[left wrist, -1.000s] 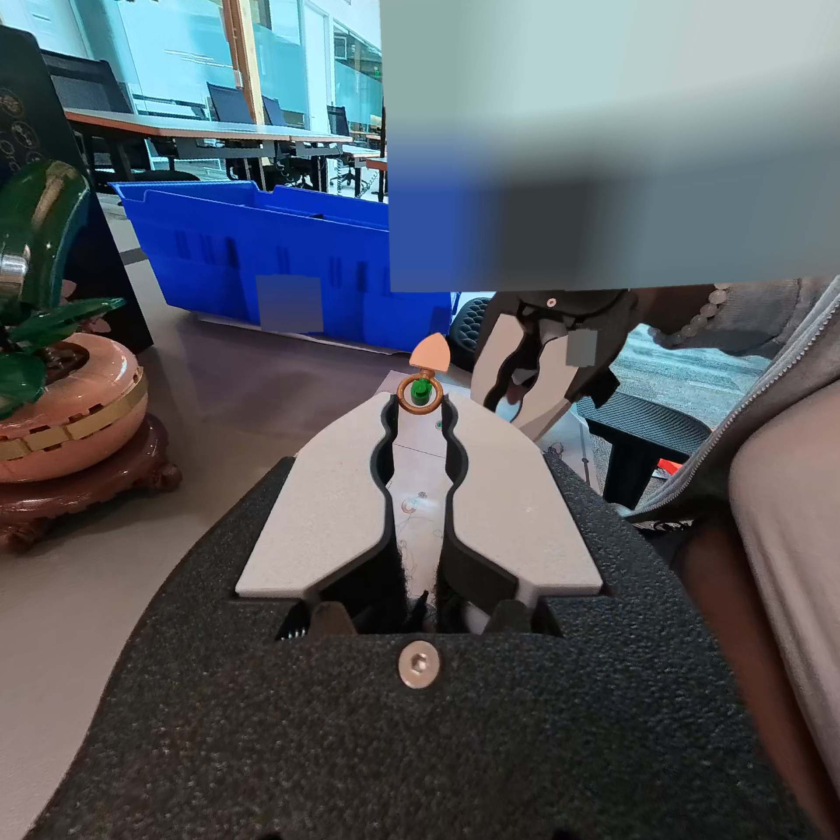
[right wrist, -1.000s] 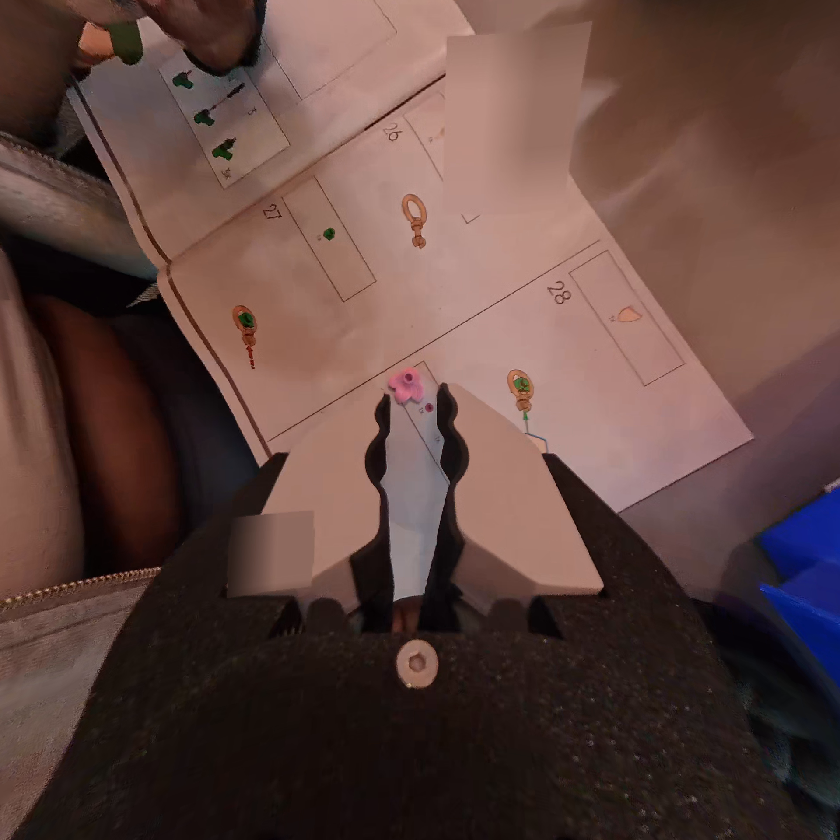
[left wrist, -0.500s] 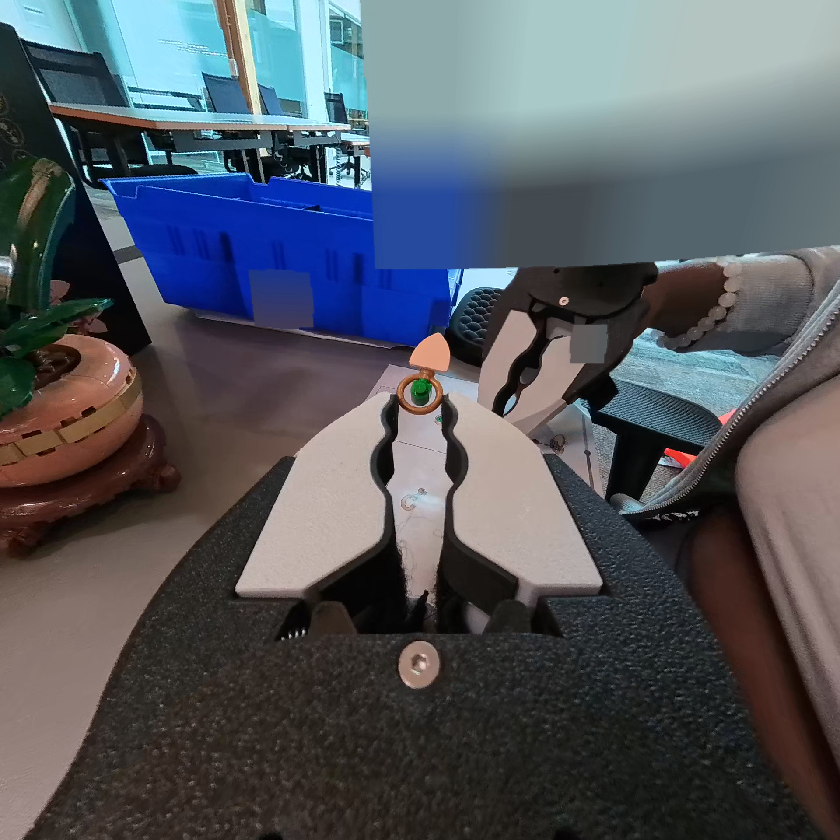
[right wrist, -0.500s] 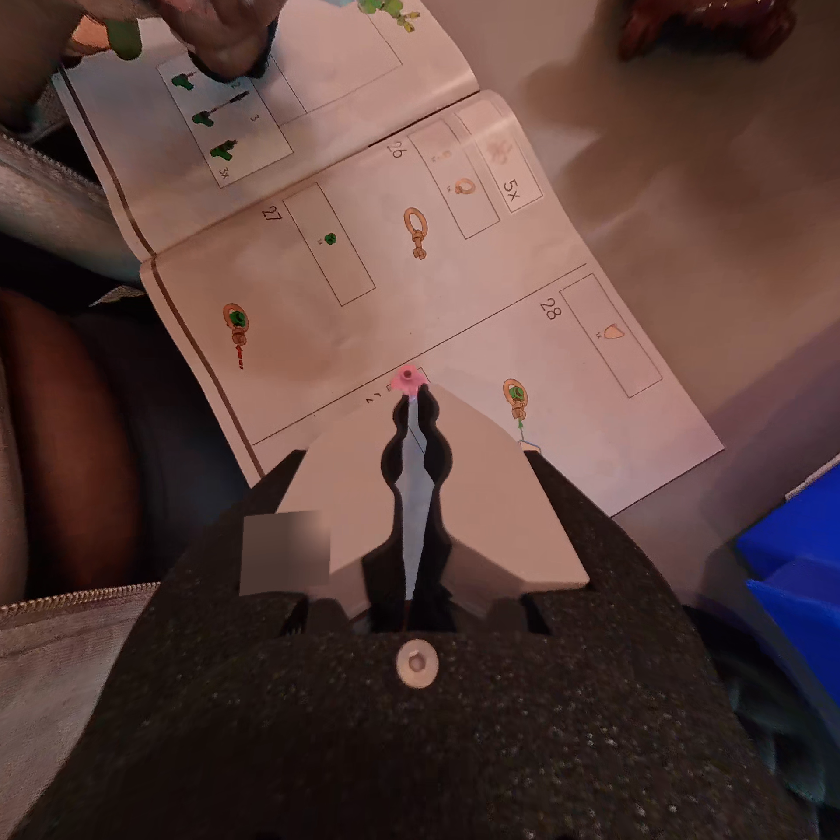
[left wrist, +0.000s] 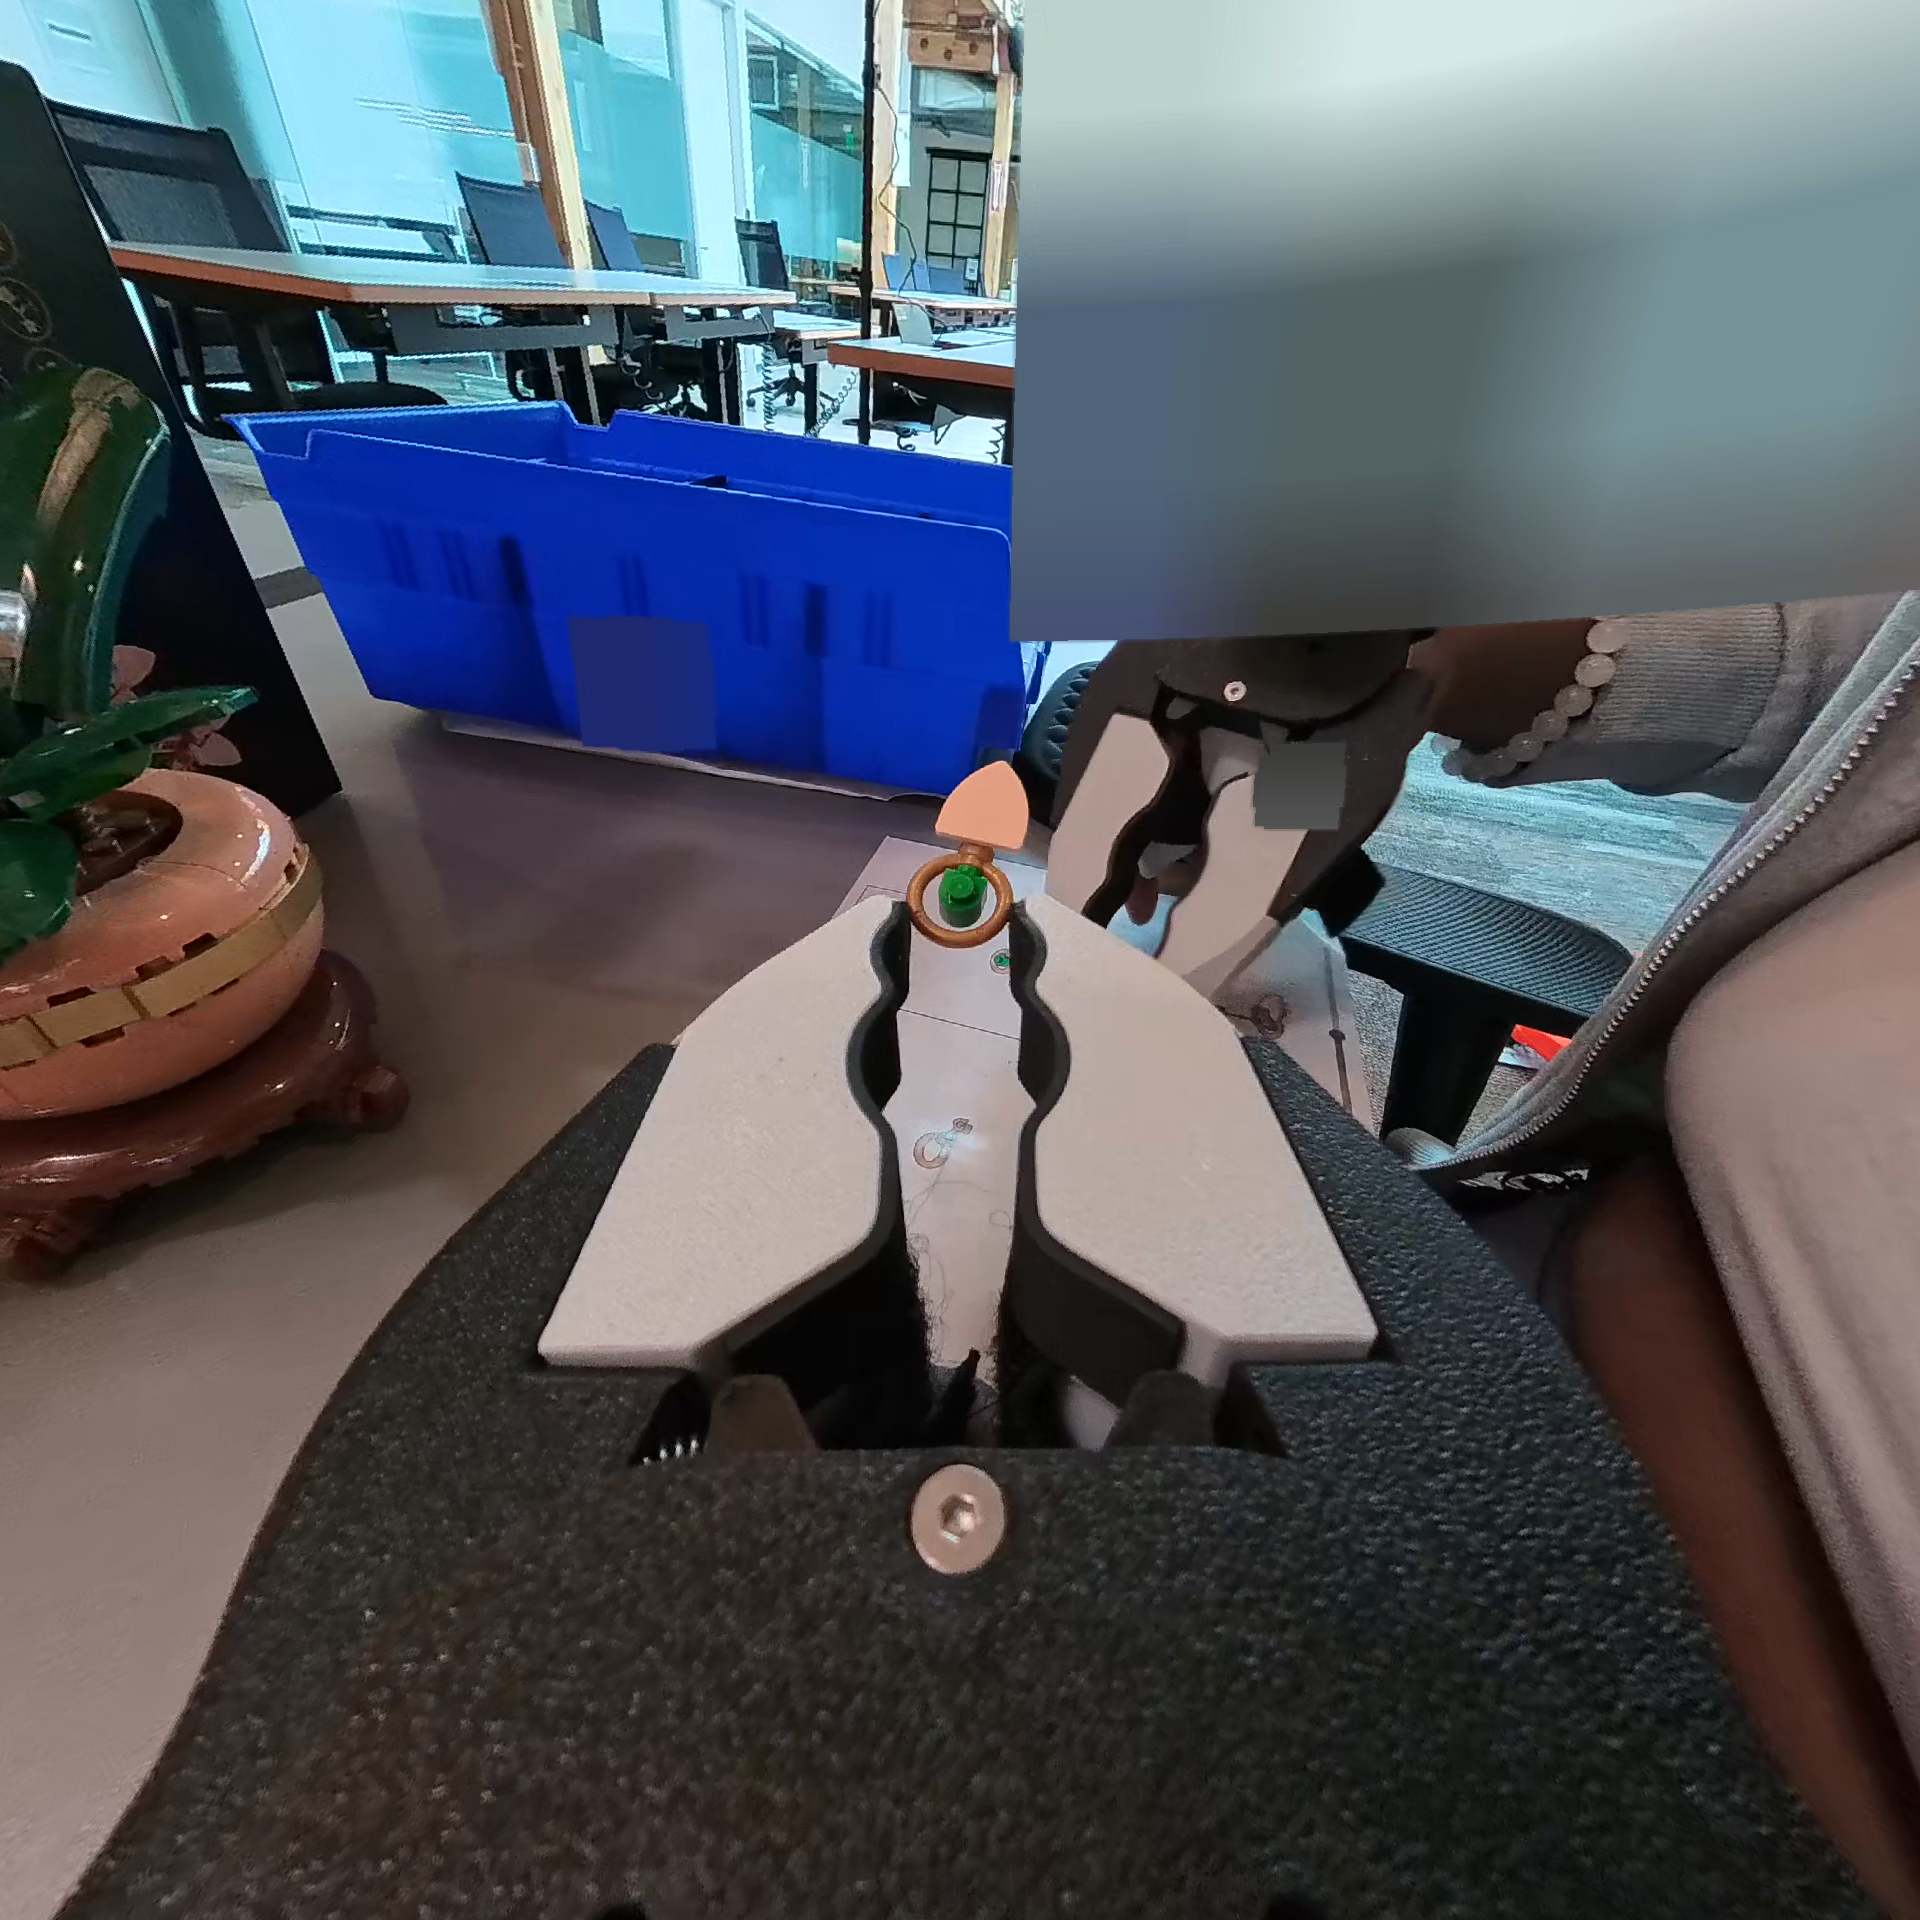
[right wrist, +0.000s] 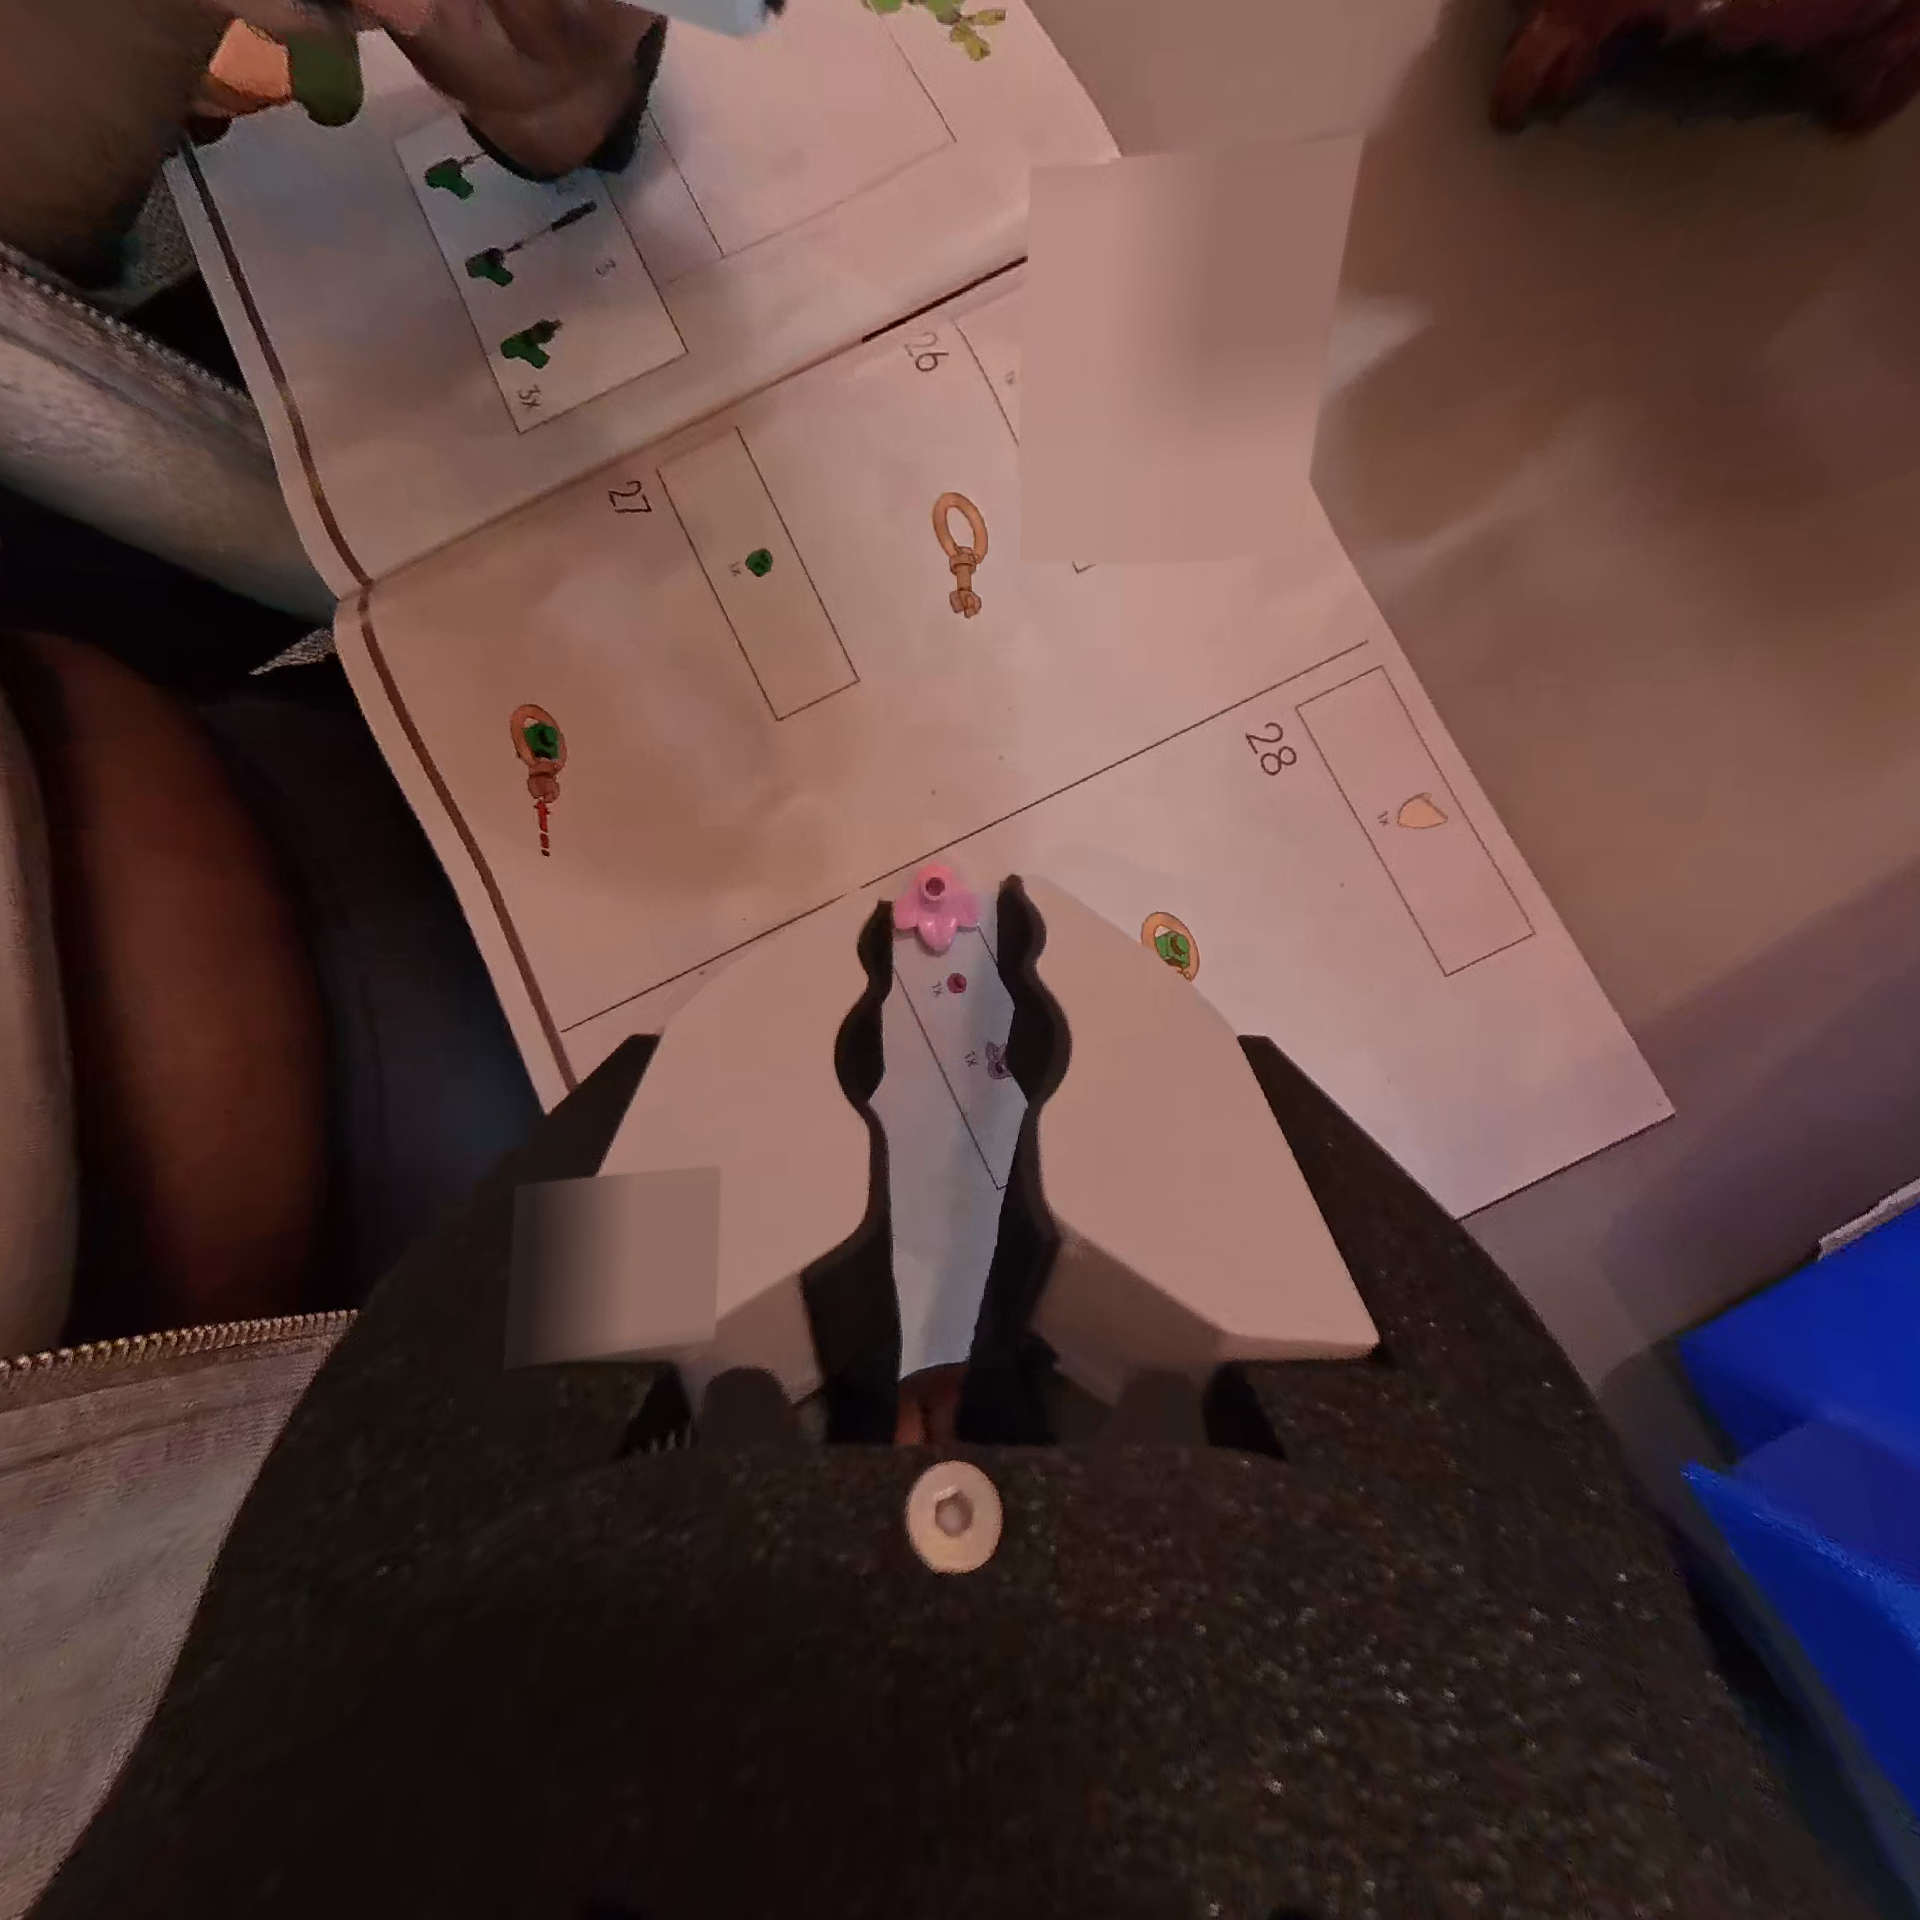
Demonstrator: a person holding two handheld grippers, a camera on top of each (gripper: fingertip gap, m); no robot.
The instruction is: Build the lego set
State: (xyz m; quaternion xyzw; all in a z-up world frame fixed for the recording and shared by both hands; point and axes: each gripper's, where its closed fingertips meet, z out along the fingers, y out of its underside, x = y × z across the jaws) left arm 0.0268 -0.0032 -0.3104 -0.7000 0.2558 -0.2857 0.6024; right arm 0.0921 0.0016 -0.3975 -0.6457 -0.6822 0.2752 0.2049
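Observation:
My left gripper (left wrist: 962, 916) is shut on a small lego piece (left wrist: 958, 896): a brown ring with a green stud in it and a peach petal on top. It holds the piece upright above the open instruction booklet (left wrist: 961, 1049). My right gripper (right wrist: 943, 902) points down at the booklet (right wrist: 727, 790) with its jaws apart. A pink flower piece (right wrist: 935, 906) sits between the fingertips, against the left one. I cannot tell whether it rests on the page. The right gripper also shows in the left wrist view (left wrist: 1195, 873), just right of the held piece.
A blue bin (left wrist: 644, 592) stands behind the booklet; its corner shows in the right wrist view (right wrist: 1818, 1475). A built lego plant in a pink pot on a brown stand (left wrist: 145, 966) stands at the left. The person's jacket and lap fill the right side (left wrist: 1787, 1039). The grippers' ends are close to 11 cm from one another.
My right jaws had closed nearly shut around the pink flower half a second ago and now stand wider apart. The booklet has shifted in that view. My left gripper holds steady.

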